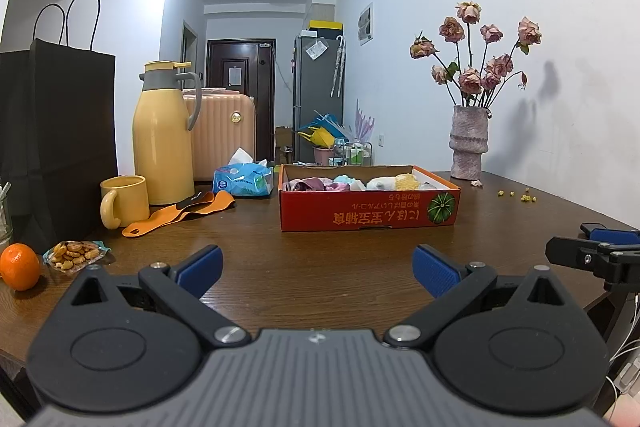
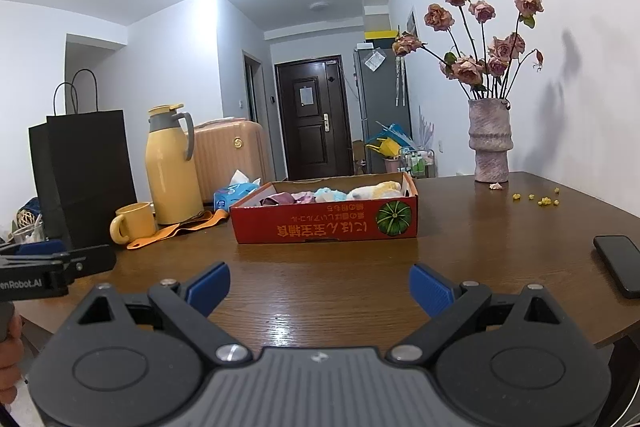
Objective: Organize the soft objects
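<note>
The fingers [image 1: 434, 273] of both grippers stand apart and hold nothing above the near tabletop [image 2: 340, 279]. The soft things [image 1: 352, 183] lie in the red box [image 1: 368, 211], far from both. A careless reach may hit the vase [image 2: 491, 143] at right.
</note>
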`<state>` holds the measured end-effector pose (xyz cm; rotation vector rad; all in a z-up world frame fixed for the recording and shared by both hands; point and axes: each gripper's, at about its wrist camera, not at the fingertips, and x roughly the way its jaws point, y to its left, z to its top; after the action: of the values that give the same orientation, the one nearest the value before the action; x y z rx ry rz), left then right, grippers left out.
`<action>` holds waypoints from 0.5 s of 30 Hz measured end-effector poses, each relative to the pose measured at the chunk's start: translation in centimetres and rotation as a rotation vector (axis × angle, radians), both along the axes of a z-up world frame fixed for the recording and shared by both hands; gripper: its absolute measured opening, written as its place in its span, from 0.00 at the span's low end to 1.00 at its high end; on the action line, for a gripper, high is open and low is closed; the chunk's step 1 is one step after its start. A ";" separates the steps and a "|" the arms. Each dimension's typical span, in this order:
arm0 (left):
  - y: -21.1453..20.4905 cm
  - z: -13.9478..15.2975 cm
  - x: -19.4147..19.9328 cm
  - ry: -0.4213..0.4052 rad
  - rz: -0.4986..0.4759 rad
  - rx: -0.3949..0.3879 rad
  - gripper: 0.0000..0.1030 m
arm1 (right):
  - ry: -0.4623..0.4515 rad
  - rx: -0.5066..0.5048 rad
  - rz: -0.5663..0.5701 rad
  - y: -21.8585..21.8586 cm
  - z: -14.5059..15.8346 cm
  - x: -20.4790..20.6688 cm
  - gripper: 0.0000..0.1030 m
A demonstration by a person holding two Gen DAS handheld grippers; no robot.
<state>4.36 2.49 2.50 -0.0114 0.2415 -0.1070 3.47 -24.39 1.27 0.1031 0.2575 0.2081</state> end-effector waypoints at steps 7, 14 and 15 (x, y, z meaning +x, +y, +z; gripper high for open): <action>0.1 0.0 0.0 -0.001 0.000 0.001 1.00 | 0.001 -0.001 0.000 0.1 0.0 0.0 0.94; 0.1 0.0 0.0 0.003 -0.003 0.003 1.00 | 0.006 0.003 -0.004 0.0 0.0 0.0 0.94; 0.1 0.1 0.0 0.005 -0.006 0.002 1.00 | 0.005 0.004 -0.004 0.0 0.0 0.0 0.94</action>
<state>4.36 2.58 2.59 -0.0088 0.2469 -0.1131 3.44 -24.37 1.23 0.1080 0.2621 0.2047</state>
